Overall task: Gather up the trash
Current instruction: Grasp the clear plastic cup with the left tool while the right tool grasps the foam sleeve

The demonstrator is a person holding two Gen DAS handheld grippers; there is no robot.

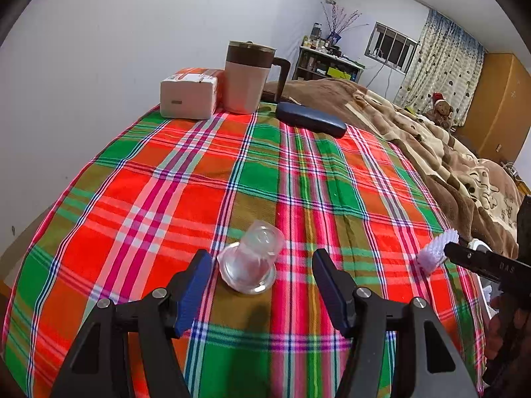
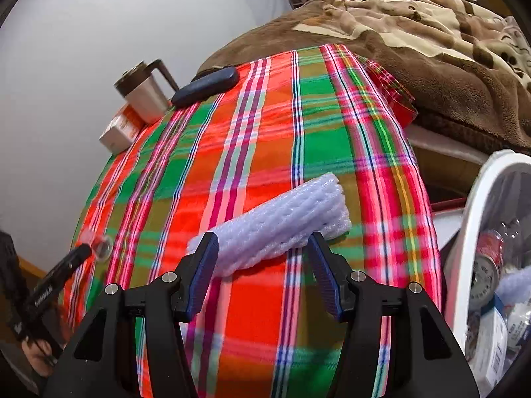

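A clear plastic cup lies tipped on the plaid cloth, its rim toward me. My left gripper is open around it. The cup sits nearer the left finger, and neither pad presses it. A white foam net sleeve lies on the cloth near the right edge. My right gripper is open, its fingertips reaching over the sleeve's near side without squeezing it. In the left wrist view the foam net sleeve shows at the right gripper's tip. In the right wrist view the clear cup shows far left.
A white bin with cans and packaging stands off the table's right edge. At the far end stand a lidded mug, a tissue pack and a dark blue case. A brown blanket covers the bed on the right.
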